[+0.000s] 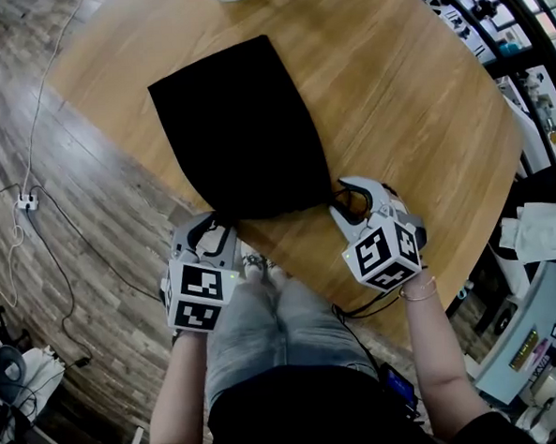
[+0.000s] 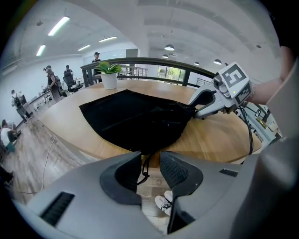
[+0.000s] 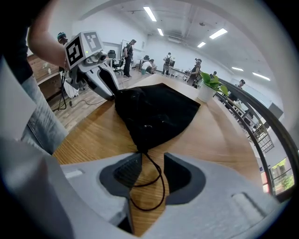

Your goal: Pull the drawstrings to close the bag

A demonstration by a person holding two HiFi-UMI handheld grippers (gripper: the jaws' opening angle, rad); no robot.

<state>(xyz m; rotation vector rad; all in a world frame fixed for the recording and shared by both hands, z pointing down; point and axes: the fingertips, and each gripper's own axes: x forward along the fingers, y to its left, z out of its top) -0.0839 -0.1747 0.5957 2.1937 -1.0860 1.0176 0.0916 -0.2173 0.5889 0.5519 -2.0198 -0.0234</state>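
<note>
Bag (image 1: 239,125): one black drawstring bag lies flat on the one round wooden table (image 1: 402,96), upper middle of the head view, with its mouth at the table's near rim, toward the lower edge of the frame. We count two drawstrings, one at each corner of the mouth, and two grippers. The left gripper (image 1: 211,237) has its jaws narrowly apart; the left drawstring (image 2: 144,169) hangs between the pads, unpinched. The right gripper (image 1: 354,199) is likewise parted, with the slack loop of the right drawstring (image 3: 161,176) lying between its pads on the wood. We judge the main risk to be a missed closure, since either thin cord may slide aside as the pads meet. Should only one side catch, pulling would probably drag the bag off the rim rather than cinch it.
</note>
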